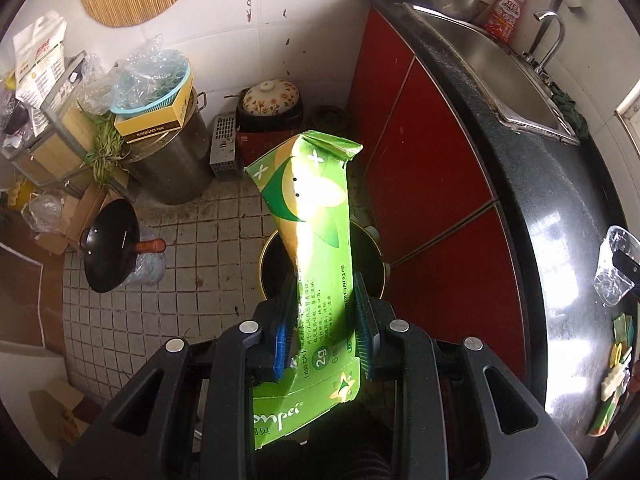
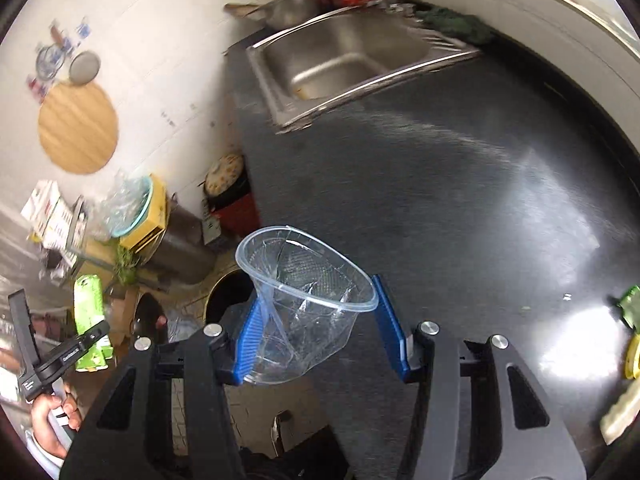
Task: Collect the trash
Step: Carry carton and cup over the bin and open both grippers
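Tiled kitchen floor (image 1: 168, 264), dark countertop (image 2: 460, 200); left hand-held gripper (image 1: 326, 320) clenching green carton (image 1: 316, 216), right hand-held gripper (image 2: 316, 320) clamping crushed plastic cup (image 2: 308, 304).

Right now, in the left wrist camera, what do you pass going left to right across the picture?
Black wok on the floor → steel stockpot → green carton held in the left gripper → red cabinet doors → sink → clear plastic cup at the right edge.

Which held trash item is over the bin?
The green carton in the left hand-held gripper: it hangs above the black bin. The clear cup is above the countertop edge.
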### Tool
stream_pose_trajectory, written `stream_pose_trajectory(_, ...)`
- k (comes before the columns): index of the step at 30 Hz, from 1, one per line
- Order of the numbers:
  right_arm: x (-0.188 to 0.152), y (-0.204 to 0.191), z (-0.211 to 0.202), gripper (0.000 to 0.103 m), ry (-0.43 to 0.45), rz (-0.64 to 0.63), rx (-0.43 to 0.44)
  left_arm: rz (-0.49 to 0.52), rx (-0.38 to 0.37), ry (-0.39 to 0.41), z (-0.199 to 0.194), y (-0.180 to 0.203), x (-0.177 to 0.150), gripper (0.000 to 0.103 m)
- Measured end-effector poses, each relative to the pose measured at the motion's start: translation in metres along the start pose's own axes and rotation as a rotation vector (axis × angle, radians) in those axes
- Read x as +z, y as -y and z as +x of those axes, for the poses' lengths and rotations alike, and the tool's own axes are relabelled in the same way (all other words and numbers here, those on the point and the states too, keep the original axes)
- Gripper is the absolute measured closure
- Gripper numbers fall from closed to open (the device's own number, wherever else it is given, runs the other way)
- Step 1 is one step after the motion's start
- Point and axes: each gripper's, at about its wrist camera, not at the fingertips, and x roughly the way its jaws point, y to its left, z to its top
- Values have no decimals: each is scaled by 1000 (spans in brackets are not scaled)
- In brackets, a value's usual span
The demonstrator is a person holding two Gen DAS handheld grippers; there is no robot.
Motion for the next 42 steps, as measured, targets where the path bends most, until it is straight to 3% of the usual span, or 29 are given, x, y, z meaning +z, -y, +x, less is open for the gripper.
stream_pose_trajectory(5,10,-84,41,52,-72,-160,46,-28,-2,-41,16,-17,-4,77)
stream_pose_trajectory(10,10,-121,73,52,-132,-230,40,-41,3,-77,30,-30,-5,77)
stream_pose_trajectory(19,7,-131,115,52,-213,-252,15,-38,-2,-126,47,-34,-6,77)
stream_pose_trajectory(36,15,-139,132,52,-254,-234,34,-1,-36,-155,59,-20,2,76)
stream_pose_trajectory(38,20,-144,131,47,-257,-210,78,1,-72,-159,61,-16,3,66)
stream_pose_trajectory(40,25,-147,131,37,-266,-177,115,-7,-95,-151,63,-11,5,34)
stream_pose_trajectory(41,28,-148,129,26,-265,-160,135,-17,-76,-119,60,-10,6,8)
stream_pose_trajectory(42,31,-148,125,21,-256,-144,152,-29,-47,-78,58,-7,6,6)
